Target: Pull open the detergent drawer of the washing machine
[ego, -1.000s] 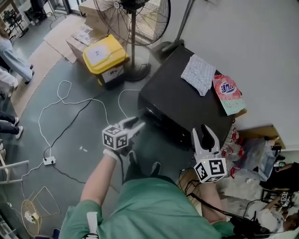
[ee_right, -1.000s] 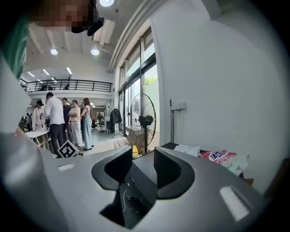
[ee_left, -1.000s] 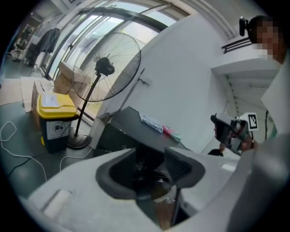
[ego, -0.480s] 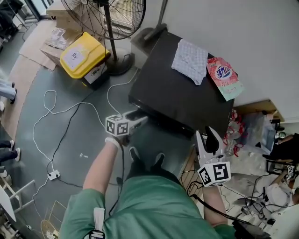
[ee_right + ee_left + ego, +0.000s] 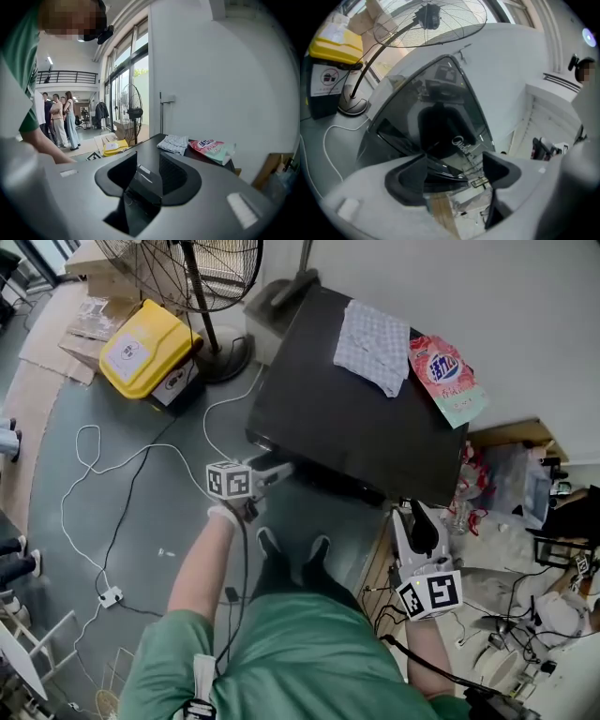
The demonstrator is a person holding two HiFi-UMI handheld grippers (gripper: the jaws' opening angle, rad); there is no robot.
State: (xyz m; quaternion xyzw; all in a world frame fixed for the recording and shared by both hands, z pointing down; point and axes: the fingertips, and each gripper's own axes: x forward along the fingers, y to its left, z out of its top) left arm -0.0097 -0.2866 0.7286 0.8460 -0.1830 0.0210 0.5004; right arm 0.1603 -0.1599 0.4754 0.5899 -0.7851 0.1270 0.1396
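The black washing machine (image 5: 356,418) stands against the white wall, seen from above in the head view. My left gripper (image 5: 274,469) sits at the machine's front upper left corner. Its jaws have just been opening. In the left gripper view my left gripper (image 5: 454,174) frames the machine's glossy front edge between its dark pads (image 5: 405,180), and the pads do not press on it. A dark rectangular panel (image 5: 391,136) at the front's upper left looks like the drawer front. My right gripper (image 5: 413,524) hangs by the front right corner, open and empty, as the right gripper view shows (image 5: 147,176).
A checked cloth (image 5: 373,334) and a pink detergent bag (image 5: 445,376) lie on the machine's top. A standing fan (image 5: 192,277) and a yellow box (image 5: 141,348) are at the left. A white cable (image 5: 103,465) runs across the floor. Clutter (image 5: 511,493) fills the right side.
My left gripper has dropped down to the machine's front left corner and its jaws have spread wider. The right gripper has sunk a little beside the right corner.
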